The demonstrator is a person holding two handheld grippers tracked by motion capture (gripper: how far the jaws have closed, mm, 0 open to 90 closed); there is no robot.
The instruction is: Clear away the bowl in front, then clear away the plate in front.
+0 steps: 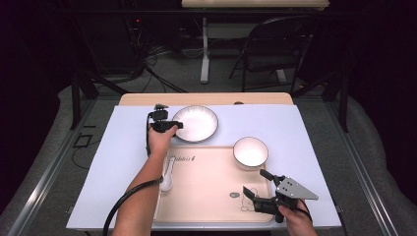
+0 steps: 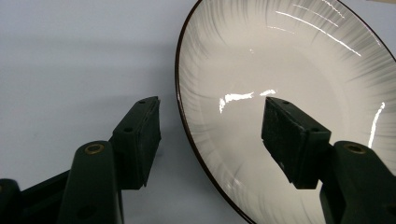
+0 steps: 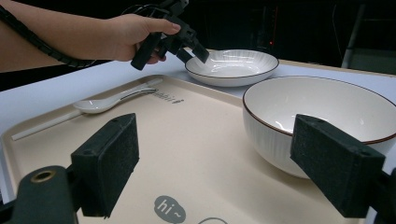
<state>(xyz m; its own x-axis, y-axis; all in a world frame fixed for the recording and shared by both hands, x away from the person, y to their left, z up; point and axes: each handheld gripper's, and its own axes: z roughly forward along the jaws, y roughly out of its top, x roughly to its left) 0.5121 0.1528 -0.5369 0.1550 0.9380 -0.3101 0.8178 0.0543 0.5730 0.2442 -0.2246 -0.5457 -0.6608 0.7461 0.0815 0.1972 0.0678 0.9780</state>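
Note:
A white plate with a dark rim (image 1: 196, 124) (image 2: 289, 60) lies on the pale tabletop beyond the tray. My left gripper (image 1: 174, 125) (image 2: 212, 109) hangs at the plate's left edge with its jaws apart. One jaw stands over the table and the other over the plate's inside, so the rim runs between them untouched. The right gripper view also shows that left gripper (image 3: 194, 49) at the plate (image 3: 233, 65). My right gripper (image 1: 254, 181) (image 3: 215, 154) is open over the beige tray (image 1: 206, 196) (image 3: 196, 154), holding nothing.
A white bowl (image 1: 251, 152) (image 3: 322, 116) stands in the tray's far right corner, just ahead of the right gripper. A white spoon (image 1: 167, 177) (image 3: 112, 100) lies across the tray's left edge. A folding chair (image 1: 275, 44) stands beyond the table.

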